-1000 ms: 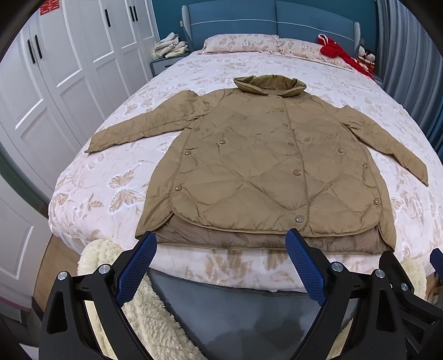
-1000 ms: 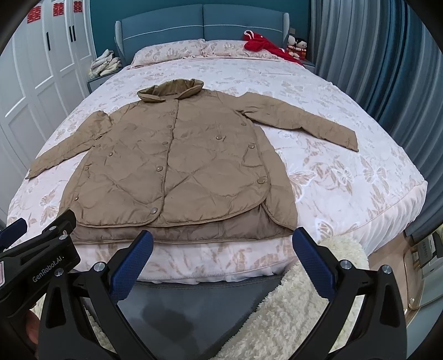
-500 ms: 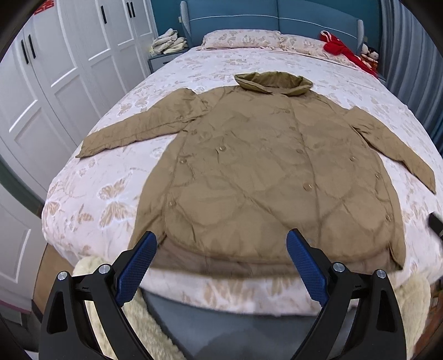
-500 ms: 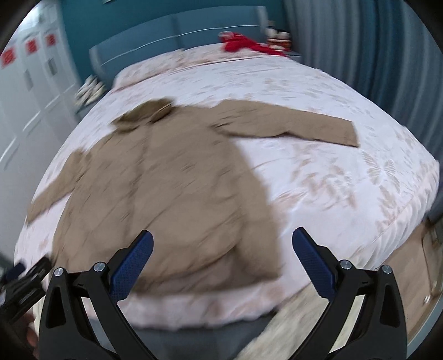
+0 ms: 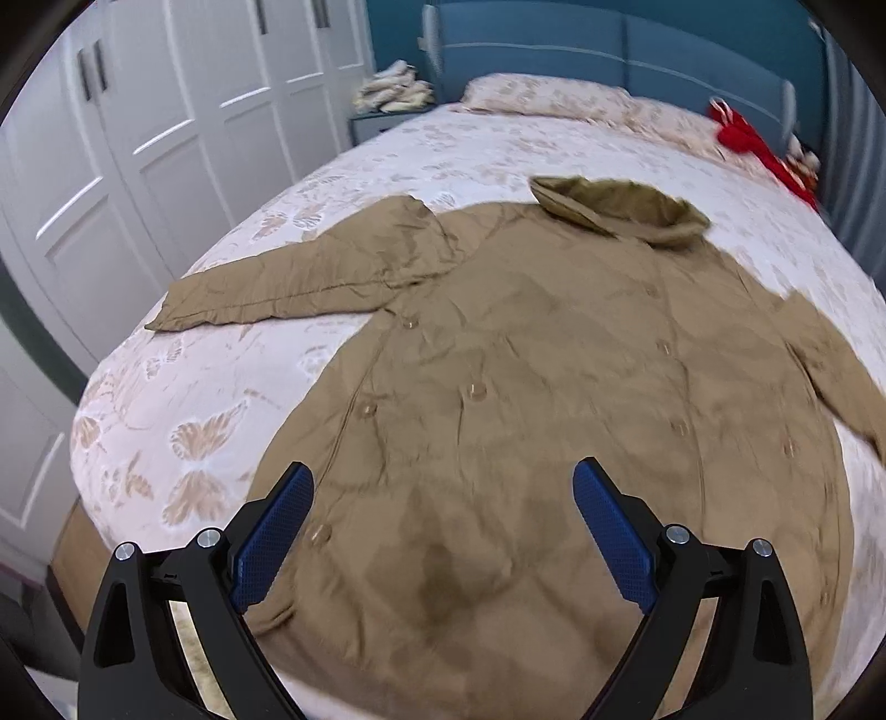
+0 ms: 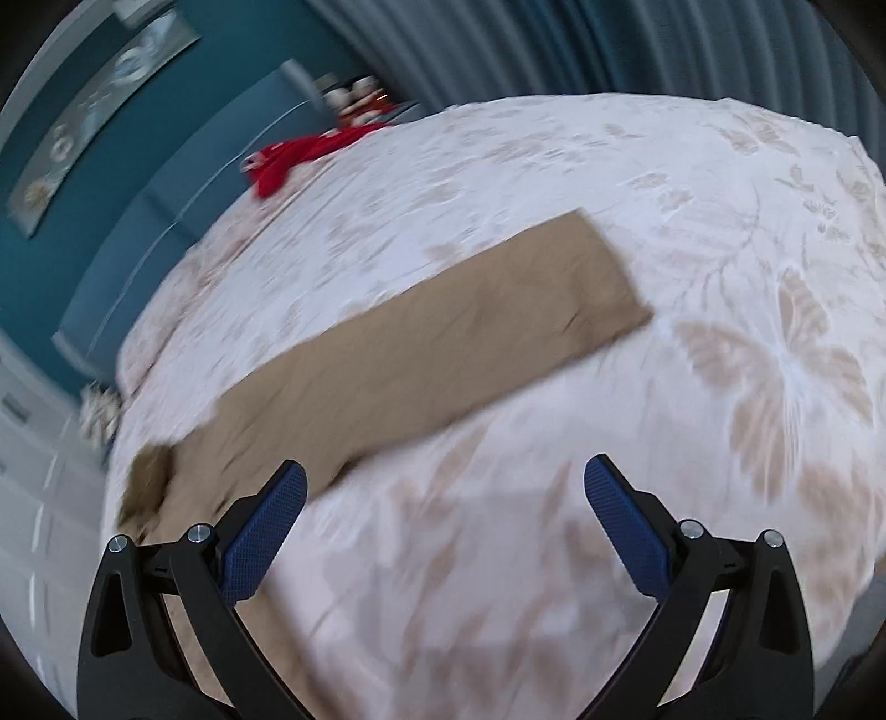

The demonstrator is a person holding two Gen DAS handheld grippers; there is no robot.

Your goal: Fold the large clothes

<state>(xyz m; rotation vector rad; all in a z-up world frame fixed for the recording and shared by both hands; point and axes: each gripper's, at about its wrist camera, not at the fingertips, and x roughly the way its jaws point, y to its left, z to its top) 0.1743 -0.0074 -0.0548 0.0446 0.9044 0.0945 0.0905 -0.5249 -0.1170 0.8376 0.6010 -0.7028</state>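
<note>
Coat flat on bed, hand-held grippers gaping above, bare bedspread right.

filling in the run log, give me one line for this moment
stage: approach | tan coat flat on bed, unfolded | left gripper open over hem | right gripper open near right sleeve | nothing held

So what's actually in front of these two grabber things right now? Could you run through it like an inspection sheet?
Surface: bed with a butterfly-print cover.
Job's things: tan quilted coat lying flat, buttons up, sleeves spread; one sleeve stretched straight.
Clutter: red item near the headboard; pale bundle on the nightstand.
Grippers: left gripper open over the coat's lower part; right gripper open over the cover beside the sleeve. Neither holds anything.
Cables: nothing seen.
Surroundings: white wardrobe, blue headboard, grey curtains.
</note>
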